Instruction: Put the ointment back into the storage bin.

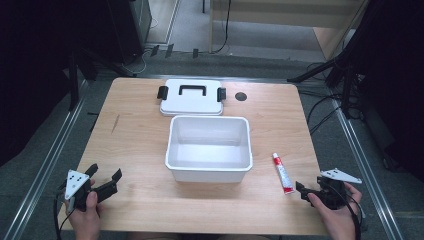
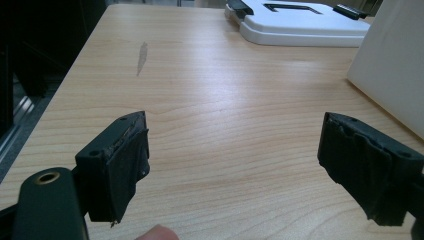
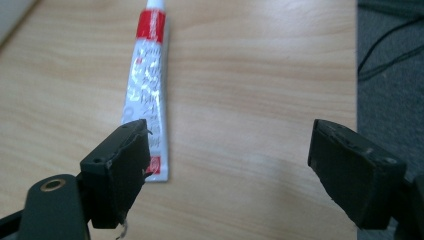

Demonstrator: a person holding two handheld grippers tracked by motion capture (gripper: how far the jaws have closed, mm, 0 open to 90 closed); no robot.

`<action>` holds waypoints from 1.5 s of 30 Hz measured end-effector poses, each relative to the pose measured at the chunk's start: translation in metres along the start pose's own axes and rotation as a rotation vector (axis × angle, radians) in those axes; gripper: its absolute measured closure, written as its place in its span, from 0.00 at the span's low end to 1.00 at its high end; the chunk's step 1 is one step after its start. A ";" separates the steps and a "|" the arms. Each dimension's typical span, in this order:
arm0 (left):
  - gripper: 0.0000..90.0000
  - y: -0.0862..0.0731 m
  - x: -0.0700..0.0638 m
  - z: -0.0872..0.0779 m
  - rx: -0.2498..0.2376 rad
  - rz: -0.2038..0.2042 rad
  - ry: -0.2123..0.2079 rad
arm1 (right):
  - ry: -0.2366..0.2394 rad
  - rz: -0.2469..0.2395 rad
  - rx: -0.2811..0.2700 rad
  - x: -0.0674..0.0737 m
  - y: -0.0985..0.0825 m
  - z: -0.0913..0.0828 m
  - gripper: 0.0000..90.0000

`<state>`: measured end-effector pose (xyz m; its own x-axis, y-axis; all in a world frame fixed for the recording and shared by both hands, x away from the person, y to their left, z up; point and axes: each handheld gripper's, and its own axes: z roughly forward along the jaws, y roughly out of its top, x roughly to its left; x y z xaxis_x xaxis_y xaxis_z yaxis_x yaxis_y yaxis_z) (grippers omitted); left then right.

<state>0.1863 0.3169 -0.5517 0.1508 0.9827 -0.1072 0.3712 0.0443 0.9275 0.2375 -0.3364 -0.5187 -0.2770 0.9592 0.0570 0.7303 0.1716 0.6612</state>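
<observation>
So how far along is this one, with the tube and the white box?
Done: the lid is already off, lying flat behind the open white box. In hand: nothing is gripped; the right gripper is open, with the tube just ahead of one of its fingers. The left gripper is open over bare table. Left: probably picking up the tube and boxing it.

tabletop (image 1: 135, 135): light wood, small dark hole far right
white box (image 1: 209, 150): centre, open
white lid (image 1: 191, 97): far side, just behind the box
tube (image 1: 282, 173): right, near edge, lying flat
</observation>
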 end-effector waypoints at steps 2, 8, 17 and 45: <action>0.16 0.000 0.000 0.000 0.001 0.000 0.000 | -0.012 -0.020 0.080 0.005 0.007 0.002 0.19; 0.16 0.000 0.001 0.000 0.001 -0.007 -0.005 | -0.038 -0.083 0.282 0.016 0.031 0.005 0.20; 0.16 0.000 0.001 0.000 0.007 -0.007 -0.005 | -0.045 -0.122 0.467 0.030 0.060 0.013 0.21; 0.16 0.000 0.001 0.001 0.008 -0.015 -0.006 | -0.026 -0.068 0.640 0.043 0.104 0.075 0.46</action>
<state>0.1873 0.3183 -0.5517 0.1501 0.9809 -0.1236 0.3809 0.0580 0.9228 0.3489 -0.2600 -0.5035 -0.3265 0.9452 0.0072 0.9420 0.3248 0.0848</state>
